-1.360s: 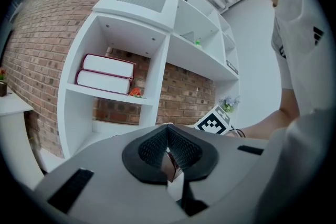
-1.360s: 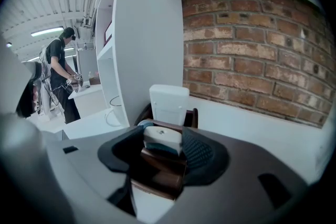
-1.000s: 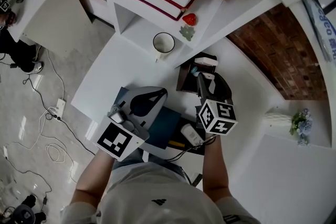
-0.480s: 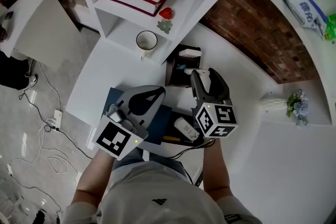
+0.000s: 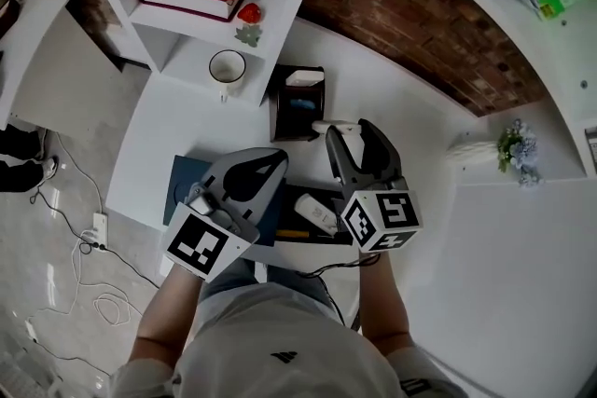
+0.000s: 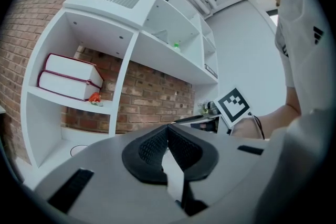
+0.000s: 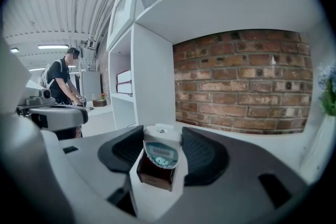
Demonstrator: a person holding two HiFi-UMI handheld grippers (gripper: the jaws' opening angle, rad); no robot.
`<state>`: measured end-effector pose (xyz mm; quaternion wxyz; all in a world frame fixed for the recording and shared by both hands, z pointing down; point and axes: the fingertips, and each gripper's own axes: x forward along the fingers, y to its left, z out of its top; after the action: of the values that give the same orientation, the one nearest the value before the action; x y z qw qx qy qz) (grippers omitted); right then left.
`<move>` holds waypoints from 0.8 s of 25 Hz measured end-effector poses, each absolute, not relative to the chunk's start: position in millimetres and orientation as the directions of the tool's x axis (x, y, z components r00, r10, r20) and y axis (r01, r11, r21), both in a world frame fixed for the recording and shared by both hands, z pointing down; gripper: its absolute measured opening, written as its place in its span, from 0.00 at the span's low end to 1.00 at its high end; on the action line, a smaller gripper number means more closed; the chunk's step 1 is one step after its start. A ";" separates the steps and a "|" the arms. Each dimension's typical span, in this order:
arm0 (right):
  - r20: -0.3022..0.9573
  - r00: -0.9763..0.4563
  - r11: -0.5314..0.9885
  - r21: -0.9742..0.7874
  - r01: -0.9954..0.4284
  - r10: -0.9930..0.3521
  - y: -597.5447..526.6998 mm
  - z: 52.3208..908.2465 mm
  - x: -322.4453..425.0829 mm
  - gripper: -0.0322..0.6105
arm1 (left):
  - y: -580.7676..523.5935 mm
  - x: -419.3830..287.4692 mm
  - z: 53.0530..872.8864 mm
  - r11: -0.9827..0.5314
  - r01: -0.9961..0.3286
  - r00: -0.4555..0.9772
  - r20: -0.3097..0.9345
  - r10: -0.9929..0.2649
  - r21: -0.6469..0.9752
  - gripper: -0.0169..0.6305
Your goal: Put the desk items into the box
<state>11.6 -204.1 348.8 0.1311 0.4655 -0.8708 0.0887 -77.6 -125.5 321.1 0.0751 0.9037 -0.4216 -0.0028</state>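
White desk [image 5: 187, 126] against a brick wall [image 5: 392, 23], with white shelving [image 5: 187, 21] at the left.

Head view:
- The brown box [image 5: 298, 102] stands on the desk just below the shelving, top open. Inside are a white item [image 5: 303, 77] at the far end and a blue item [image 5: 298, 105] mid-box.
- A mug [image 5: 227, 67] stands near the box on its left.
- The right hand-held gripper [image 5: 350, 133] sits off the box's near right corner, jaws spread wide and clamping nothing.
- A small white piece [image 5: 328, 126] shows at its tips; can't tell what it is.
- The left hand-held gripper [image 5: 270, 168] is over a dark blue pad [image 5: 182, 186], jaws together.
- A white device [image 5: 317, 212] and a yellow pen [image 5: 291, 235] lie out on the desk between the two grippers, not boxed.

Left gripper view:
- The left hand-held gripper [image 6: 168, 131] has its pads closed on each other, with nothing between them.
- Beyond it are red books [image 6: 68, 78] on the shelving and the other gripper's marker cube [image 6: 233, 105].

Right gripper view:
- The right hand-held gripper [image 7: 163, 136] is wide, and its pads touch nothing.
- The box [image 7: 154, 174] is framed between the jaws, ahead on the desk, with the blue item [image 7: 160, 153] and the white item [image 7: 163, 131] in it.

Versus one second ago:
- The right tips overlapped the box then and are clear of it now.
- Jaw spread is unchanged.
- The left hand-held gripper is closed over the pad as before.
- Box, mug and shelving sit further left in the head view.
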 end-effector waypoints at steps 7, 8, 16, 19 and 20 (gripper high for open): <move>0.290 -0.506 0.516 -0.048 -0.856 -0.812 -177.3 337.4 39.5 0.42 | -118.9 -48.9 317.4 -0.684 -0.717 0.695 0.056 -0.717 0.132 0.04; 0.289 -0.501 0.510 -0.049 -0.859 -0.816 -173.6 336.5 43.4 0.42 | -117.5 -44.2 317.0 -0.693 -0.710 0.703 0.056 -0.709 0.129 0.04; 0.276 -0.469 0.471 -0.064 -0.880 -0.839 -142.6 330.5 70.4 0.42 | -104.5 -9.6 313.5 -0.752 -0.649 0.760 0.052 -0.647 0.115 0.04; 0.277 -0.460 0.460 -0.070 -0.885 -0.844 -129.6 331.2 78.5 0.42 | -99.3 3.1 312.9 -0.772 -0.624 0.780 0.049 -0.623 0.117 0.04; 0.278 -0.456 0.455 -0.072 -0.888 -0.845 -125.8 331.9 81.2 0.42 | -98.0 7.3 312.6 -0.779 -0.616 0.787 0.046 -0.616 0.118 0.04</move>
<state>81.2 -125.8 331.9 0.1014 0.5116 -0.8469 0.1038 7.3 -98.0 312.6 0.0636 0.9430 -0.3265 0.0026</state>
